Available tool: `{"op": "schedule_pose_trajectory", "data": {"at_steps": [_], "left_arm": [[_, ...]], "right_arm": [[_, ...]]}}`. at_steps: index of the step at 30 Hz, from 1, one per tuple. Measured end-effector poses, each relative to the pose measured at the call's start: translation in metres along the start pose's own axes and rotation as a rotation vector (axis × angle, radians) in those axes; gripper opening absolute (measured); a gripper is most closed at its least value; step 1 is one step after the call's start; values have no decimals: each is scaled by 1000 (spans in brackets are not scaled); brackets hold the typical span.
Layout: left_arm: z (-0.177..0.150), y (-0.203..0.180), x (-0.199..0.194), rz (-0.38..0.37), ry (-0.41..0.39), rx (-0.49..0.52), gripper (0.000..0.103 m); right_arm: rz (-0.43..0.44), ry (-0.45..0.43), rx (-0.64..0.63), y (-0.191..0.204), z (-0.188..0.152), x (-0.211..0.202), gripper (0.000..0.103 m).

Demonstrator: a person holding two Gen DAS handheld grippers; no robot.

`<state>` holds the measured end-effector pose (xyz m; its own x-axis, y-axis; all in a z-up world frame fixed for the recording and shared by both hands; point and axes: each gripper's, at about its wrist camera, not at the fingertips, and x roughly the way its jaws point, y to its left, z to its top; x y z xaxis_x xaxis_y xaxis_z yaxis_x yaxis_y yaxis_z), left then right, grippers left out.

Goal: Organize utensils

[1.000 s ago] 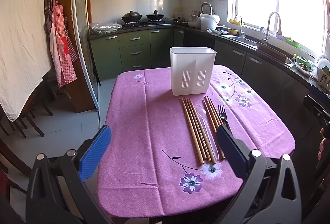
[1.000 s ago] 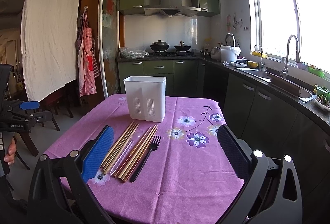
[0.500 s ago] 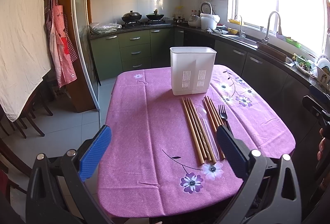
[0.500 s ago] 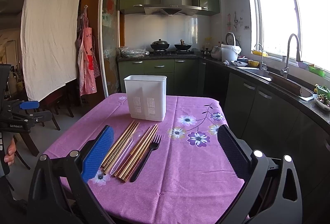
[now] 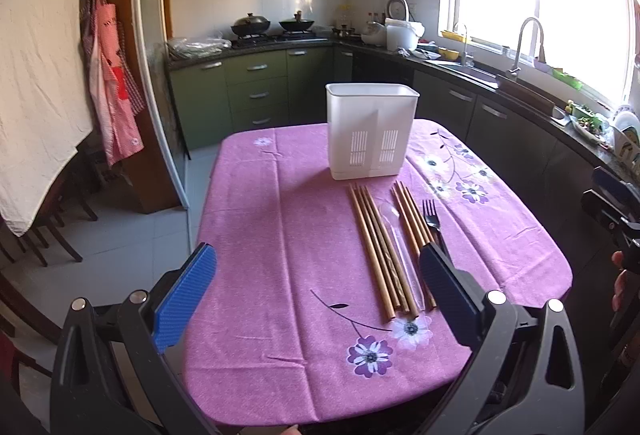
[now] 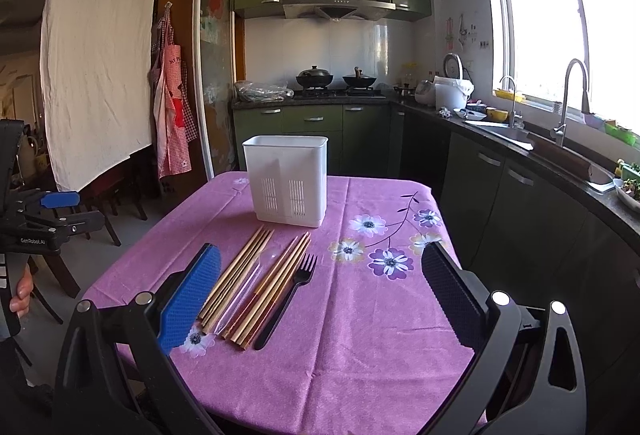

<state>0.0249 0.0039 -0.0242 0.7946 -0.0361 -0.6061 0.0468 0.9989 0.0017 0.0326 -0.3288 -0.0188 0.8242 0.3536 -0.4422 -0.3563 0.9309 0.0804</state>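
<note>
Nothing on the table had shifted since the earlier frames; both hand-held grippers hovered where they had been, and the utensils lay undisturbed.

At this moment the left gripper [image 5: 316, 287] hung above the near edge of the table, its blue-padded fingers [image 5: 185, 291] spread wide apart and holding nothing. The right gripper [image 6: 320, 291] was likewise spread wide and empty, poised over the near right part of the table.

A white rectangular plastic utensil holder [image 5: 371, 131] with slotted vents in its front wall stood upright on the pink-purple flowered tablecloth [image 5: 280, 235], toward the far side of the table. Just in front of it the utensils lay in a neat row, all pointing lengthwise toward the holder. From left to right there was a bundle of light bamboo chopsticks [image 5: 374, 249], then a clear plastic spoon [image 5: 398, 243], then a second bundle of darker reddish-brown wooden chopsticks [image 5: 412, 221], and last a black plastic fork [image 5: 431, 217], tines toward the holder. The groups lay close beside one another; whether they touched could not be told.

In the right wrist view the same row showed: light chopsticks [image 6: 236, 275], clear spoon [image 6: 244, 295], darker chopsticks [image 6: 276, 287], fork [image 6: 290, 297], and the holder [image 6: 286, 179] beyond them. A person's fingers [image 6: 22, 293] gripped the left gripper's handle at the left edge.
</note>
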Motion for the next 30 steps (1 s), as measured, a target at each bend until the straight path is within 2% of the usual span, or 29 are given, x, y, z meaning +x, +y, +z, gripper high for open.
{"op": "schedule_pose_trajectory", "data": {"at_steps": [2,5,10,12,14,16,18,20,22,24,26,28,30], "left_arm": [[5,3,13,-7,36,-9,97],[15,5,43,-31,123,-12,97],[27,0,104,-111,327,-43,97],[29,-8,129,-180,409,-60,97],[31,-19,148,-236,468,-73,97],[35,-36,163,-255,514,-50,97],[39,-59,177,-260,548,2,93],[40,-76,189,-265,583,31,72],[40,-91,204,-267,627,45,60],[39,-100,220,-248,665,56,52],[38,-104,231,-229,691,48,31],[38,-106,241,-214,703,38,21],[41,-106,247,-190,702,29,21]], "right_arm": [[36,78,32,-7,4,16,99],[5,224,26,-17,12,51,99],[-4,332,-23,-19,22,99,99],[12,378,1,-25,26,119,99],[30,427,29,-31,29,138,99],[31,484,49,-38,32,158,98],[4,514,44,-42,34,171,90],[-22,537,48,-47,35,181,78],[-33,559,62,-55,35,189,76],[-36,574,77,-61,33,194,74],[-43,584,85,-65,31,196,65],[-57,585,75,-69,29,197,54],[-66,584,61,-69,27,198,47]]}}
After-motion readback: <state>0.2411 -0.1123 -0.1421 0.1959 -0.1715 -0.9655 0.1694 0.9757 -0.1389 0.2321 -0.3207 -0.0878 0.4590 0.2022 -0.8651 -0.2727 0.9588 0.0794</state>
